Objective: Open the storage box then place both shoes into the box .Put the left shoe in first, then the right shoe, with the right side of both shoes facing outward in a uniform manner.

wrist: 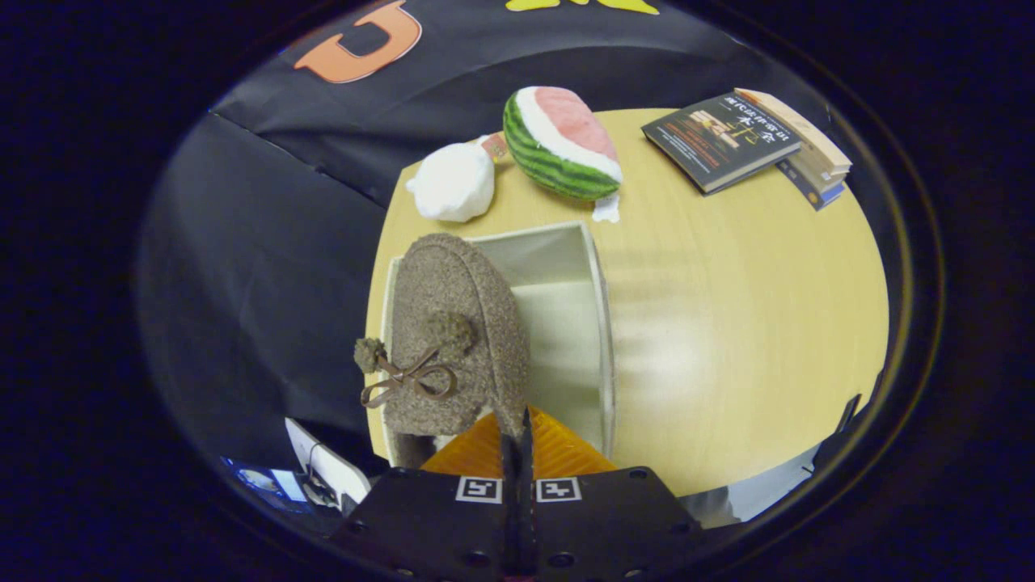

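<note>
Gripper: We see our gripper (pixel 517 440) at the bottom middle of the frame. Its two fingers are pressed close together, with just a thin dark line between them. The back edge of the shoe sits right at the tips, and it looks pinched there, but we cannot tell for sure.

Shoe: The fuzzy brown shoe (pixel 453 339) is just ahead of the fingers, a little left of the middle of the frame. Its toe points away from us. It has a thin brown bow (pixel 410 380) on top with two fluffy balls at the ends. The shoe sits over the left part of the box.

Box: The pale storage box (pixel 602 323) is open on top. We can see its light inside to the right of the shoe. It rests on the table, near the table's left edge.

Table: The round yellow wood table (pixel 728 323) fills the middle and right of the frame.

White soft thing: A white fluffy lump (pixel 453 182) lies beyond the box, in the upper middle, near the table's far edge.

Watermelon toy: A soft watermelon slice (pixel 562 141) lies just right of the white lump, past the box.

Books: A small stack of books (pixel 744 141) sits far off at the upper right of the table.
</note>
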`<state>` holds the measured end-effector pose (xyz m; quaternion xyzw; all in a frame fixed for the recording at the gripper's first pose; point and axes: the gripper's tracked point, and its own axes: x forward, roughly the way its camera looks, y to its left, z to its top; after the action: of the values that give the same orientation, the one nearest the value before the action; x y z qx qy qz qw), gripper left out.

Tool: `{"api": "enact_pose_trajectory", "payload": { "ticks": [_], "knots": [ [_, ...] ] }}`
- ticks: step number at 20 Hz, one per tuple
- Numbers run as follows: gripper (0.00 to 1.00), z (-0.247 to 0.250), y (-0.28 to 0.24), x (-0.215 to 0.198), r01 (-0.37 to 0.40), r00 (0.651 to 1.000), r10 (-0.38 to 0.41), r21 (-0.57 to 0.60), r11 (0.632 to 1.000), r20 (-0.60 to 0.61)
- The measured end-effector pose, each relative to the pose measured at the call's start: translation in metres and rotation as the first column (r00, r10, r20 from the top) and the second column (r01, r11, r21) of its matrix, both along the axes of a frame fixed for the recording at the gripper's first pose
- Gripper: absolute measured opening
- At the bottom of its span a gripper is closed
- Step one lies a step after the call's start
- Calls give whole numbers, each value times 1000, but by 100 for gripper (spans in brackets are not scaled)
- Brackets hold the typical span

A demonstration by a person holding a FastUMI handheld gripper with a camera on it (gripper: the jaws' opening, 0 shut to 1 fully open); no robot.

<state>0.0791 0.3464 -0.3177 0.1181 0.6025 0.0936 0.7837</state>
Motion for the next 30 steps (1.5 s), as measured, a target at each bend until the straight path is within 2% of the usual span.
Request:
{"api": "enact_pose_trajectory", "payload": {
  "ticks": [2,6,9,15,16,18,19,22,25,30],
  "knots": [
    [1,-17,-3,-1,46,999,-48,-64,997,-26],
    [1,-32,-26,16,81,997,-82,-188,979,5],
    [1,-33,-29,17,117,993,-118,-197,973,6],
    [2,-34,-30,19,133,991,-130,-215,967,28],
    [6,-36,-29,18,128,992,-125,-214,968,27],
    [7,-36,-27,19,127,992,-124,-196,972,31],
    [12,-34,-28,20,127,992,-124,-195,973,31],
    [16,-29,-19,18,103,994,-96,-160,982,50],
    [41,-14,-13,15,57,993,-42,-145,988,108],
    [73,33,-23,11,19,967,17,-137,990,254]
  ]
}}
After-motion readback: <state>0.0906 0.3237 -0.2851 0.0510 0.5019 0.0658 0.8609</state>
